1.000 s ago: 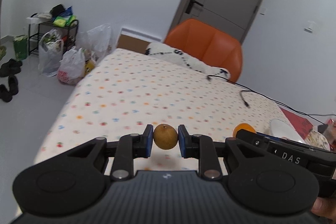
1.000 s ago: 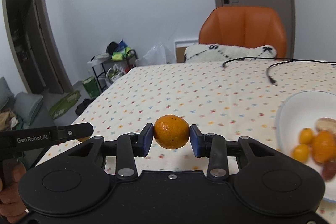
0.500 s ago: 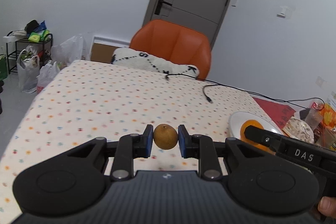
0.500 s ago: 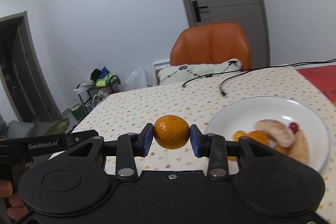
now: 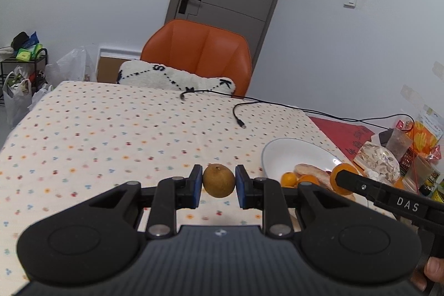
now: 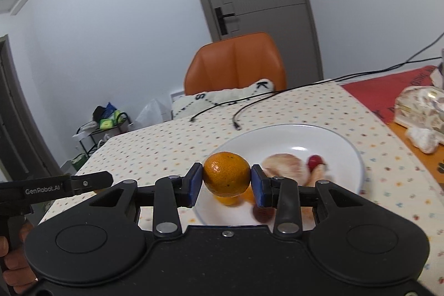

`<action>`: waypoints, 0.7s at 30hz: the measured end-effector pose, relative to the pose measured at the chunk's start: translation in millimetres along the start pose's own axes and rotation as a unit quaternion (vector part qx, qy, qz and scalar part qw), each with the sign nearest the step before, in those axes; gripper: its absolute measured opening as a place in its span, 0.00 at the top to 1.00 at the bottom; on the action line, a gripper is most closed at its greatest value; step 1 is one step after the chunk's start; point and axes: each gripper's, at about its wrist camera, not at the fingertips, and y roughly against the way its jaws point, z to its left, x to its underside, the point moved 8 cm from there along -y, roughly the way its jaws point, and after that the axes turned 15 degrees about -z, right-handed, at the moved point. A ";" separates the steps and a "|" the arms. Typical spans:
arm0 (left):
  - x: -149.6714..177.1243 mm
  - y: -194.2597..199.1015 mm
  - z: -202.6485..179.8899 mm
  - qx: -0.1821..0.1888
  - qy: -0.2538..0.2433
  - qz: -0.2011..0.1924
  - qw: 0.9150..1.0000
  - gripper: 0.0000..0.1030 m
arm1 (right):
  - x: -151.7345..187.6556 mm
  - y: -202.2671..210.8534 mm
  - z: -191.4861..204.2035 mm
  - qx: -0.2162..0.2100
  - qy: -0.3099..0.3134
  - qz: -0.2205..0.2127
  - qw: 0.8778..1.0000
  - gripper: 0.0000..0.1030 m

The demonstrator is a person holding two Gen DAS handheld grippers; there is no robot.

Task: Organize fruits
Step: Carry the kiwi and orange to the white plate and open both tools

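Right hand-held gripper is clamped on an orange, hanging over the near rim of the plate. Left hand-held gripper pinches a small brown fruit above the counter. I'd lower before letting go so nothing rolls off.

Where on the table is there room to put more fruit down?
The spotted tablecloth is bare from the near left edge to the black cable. The far half of the white plate is free. Its near half is crowded with fruit, and the table's right end is cluttered with packets.
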 end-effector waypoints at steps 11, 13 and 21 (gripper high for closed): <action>13.2 -22.2 -34.9 0.023 -0.017 0.021 0.999 0.77 | 6.2 3.3 -41.9 0.033 -0.030 0.004 0.999 0.60; 14.7 -26.1 -43.7 0.030 -0.022 0.023 0.999 0.77 | 5.3 6.5 -46.3 0.033 -0.038 0.000 0.999 0.52; 14.4 -36.0 -76.4 0.059 -0.035 0.023 0.997 0.77 | 4.5 10.9 -57.4 0.037 -0.045 -0.003 0.998 0.48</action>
